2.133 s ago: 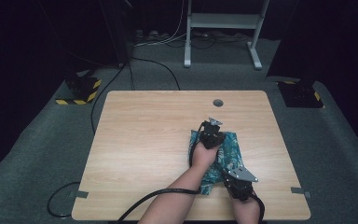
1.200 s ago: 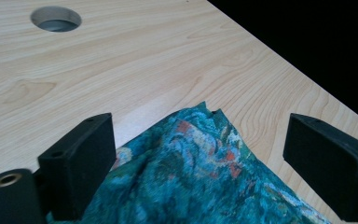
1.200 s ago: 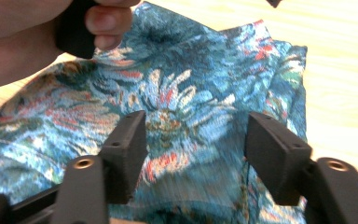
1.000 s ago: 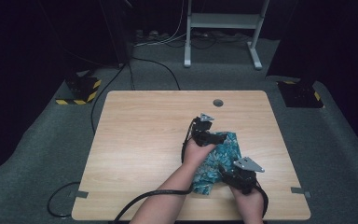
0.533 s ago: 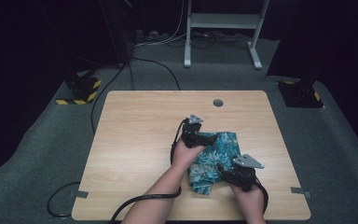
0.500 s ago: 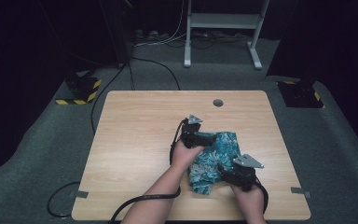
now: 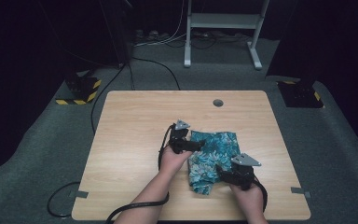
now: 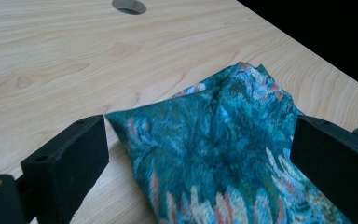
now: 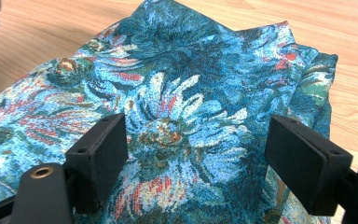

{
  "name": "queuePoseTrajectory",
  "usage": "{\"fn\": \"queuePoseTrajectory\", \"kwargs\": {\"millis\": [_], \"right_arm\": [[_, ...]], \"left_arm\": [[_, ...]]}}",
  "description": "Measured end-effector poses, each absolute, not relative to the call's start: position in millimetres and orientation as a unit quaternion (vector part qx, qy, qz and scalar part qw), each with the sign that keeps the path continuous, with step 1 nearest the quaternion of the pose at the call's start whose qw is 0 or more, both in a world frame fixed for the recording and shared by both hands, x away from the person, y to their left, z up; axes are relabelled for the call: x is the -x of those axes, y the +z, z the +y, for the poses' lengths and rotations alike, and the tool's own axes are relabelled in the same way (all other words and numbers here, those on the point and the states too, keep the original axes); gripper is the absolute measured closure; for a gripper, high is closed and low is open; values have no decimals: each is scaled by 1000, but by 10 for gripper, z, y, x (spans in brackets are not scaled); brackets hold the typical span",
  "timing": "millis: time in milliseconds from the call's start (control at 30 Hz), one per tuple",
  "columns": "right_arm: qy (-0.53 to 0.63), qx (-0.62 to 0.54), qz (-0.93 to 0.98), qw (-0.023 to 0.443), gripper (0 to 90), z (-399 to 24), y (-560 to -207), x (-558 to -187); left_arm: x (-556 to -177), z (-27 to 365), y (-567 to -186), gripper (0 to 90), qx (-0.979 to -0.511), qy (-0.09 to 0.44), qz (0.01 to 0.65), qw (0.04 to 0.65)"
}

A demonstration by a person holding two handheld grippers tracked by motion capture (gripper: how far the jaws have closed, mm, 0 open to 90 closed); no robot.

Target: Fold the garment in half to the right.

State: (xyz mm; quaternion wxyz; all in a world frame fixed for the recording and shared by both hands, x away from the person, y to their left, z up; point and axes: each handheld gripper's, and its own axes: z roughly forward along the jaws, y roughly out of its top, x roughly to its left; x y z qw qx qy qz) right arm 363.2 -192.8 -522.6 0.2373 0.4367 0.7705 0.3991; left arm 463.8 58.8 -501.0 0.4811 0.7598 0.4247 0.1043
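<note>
My left gripper [image 7: 196, 145] stands with its jaws wide, hovering over the left edge of the teal flowered cloth [image 7: 213, 157], and in the left gripper view a corner of that cloth [image 8: 223, 154] lies on the wood between the jaws without either pad pressing on it. My right gripper [image 7: 220, 171] has just been opening its jaws, and in the right gripper view they stand wide above the rumpled cloth [image 9: 182, 112], gripping nothing. The cloth lies on the wooden table [image 7: 135, 121], right of the middle and toward my edge, between my two hands.
</note>
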Motion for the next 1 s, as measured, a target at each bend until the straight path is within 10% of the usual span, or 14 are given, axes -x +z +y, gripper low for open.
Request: {"fn": "queuePoseTrajectory", "kwargs": {"millis": [1000], "right_arm": [[356, -432, 806, 191, 237, -1939, -5396, -3977]], "left_arm": [[-4782, 529, -5399, 127, -776, 108, 453, 426]]}}
